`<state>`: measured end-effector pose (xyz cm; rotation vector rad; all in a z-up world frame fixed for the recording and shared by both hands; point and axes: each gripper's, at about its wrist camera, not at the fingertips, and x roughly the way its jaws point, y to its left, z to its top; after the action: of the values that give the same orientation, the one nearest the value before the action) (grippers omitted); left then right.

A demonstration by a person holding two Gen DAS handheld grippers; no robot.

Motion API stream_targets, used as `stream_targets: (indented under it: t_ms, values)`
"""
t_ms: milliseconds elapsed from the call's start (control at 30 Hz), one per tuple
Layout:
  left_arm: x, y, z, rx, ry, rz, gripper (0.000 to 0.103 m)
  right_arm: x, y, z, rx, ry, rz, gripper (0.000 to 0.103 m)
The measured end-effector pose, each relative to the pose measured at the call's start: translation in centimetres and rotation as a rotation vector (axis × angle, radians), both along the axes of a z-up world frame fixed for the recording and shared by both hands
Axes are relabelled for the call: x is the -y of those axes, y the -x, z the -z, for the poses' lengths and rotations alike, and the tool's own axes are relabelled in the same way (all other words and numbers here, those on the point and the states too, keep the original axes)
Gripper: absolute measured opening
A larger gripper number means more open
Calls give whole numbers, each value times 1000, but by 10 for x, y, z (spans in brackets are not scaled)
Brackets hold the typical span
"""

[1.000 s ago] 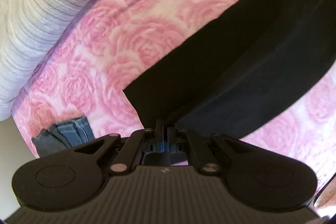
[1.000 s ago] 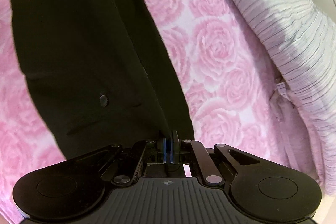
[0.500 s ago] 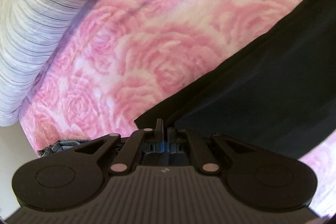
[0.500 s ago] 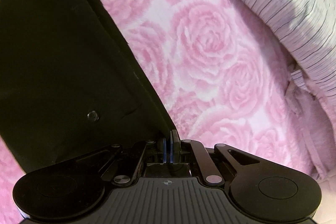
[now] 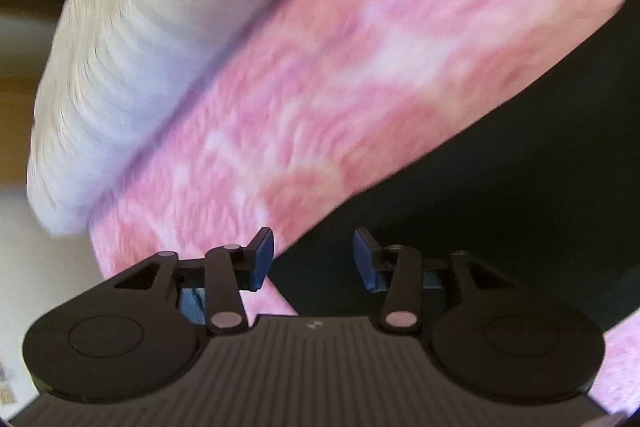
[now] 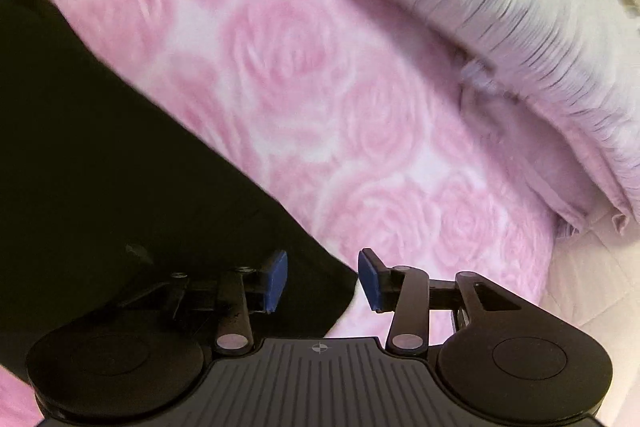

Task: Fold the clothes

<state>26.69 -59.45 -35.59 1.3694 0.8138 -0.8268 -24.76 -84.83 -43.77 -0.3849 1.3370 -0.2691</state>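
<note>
Left wrist | left gripper [image 5: 313, 253] agape, empty | right gripper [image 6: 322, 281] agape, empty | black garment [image 6: 100, 167] flat at 9 o'clock on bedspread [image 6: 320, 107] | fold stage unclear

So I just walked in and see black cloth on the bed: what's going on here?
A person is folding a black garment on a pink rose-patterned bedspread, with tongs in each hand. Right now both the left tongs and the right tongs are open and hold nothing; each sits at an edge of the garment, which lies on the bedspread. A striped pale pillow lies at the bedspread's far edge.
</note>
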Motion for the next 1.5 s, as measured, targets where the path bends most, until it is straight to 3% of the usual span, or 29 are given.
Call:
stream_targets:
  t_ms: [100,233,367,467,533,567,600,633,700,867,933,1000,1067,1133,1167,1300,1500]
  values:
    - [19,40,-8,-149,105,112,47,-44,-4,-12,114,-144,-121,43]
    - [56,94,16,-290,143,282,53,-103,-30,2,162,-299,-325,43]
    - [85,120,45,-364,130,351,51,-144,-66,25,140,-341,-509,43]
    - [88,119,53,-406,138,323,44,-158,-88,37,104,-295,-606,43]
    - [88,115,57,-434,147,293,42,-152,-97,43,75,-342,-583,43]
    - [88,113,59,-447,151,279,35,-148,-102,47,58,-371,-565,43]
    - [88,111,61,-461,155,264,28,-146,-105,50,32,-385,-557,30]
    - [88,110,62,-474,160,250,23,-145,-107,54,1,-391,-556,6]
    - [85,112,60,-471,162,250,11,-147,-105,54,-26,-378,-569,0]
    - [83,109,49,-457,218,212,10,-136,-111,29,66,-353,-532,0]
    - [85,107,54,-451,225,184,10,-133,-119,38,60,-353,-515,0]
    - [87,105,59,-444,231,155,17,-132,-126,50,43,-347,-506,0]
    - [88,103,62,-436,242,126,24,-131,-126,60,48,-332,-488,7]
    - [82,98,57,-417,263,95,36,-127,-122,55,103,-308,-433,29]
    - [77,95,54,-405,270,83,36,-123,-116,50,139,-299,-393,32]
    - [55,86,35,-371,304,32,35,-103,-74,19,274,-305,-196,36]
    - [31,133,14,-403,341,92,36,-84,34,1,312,-264,87,37]
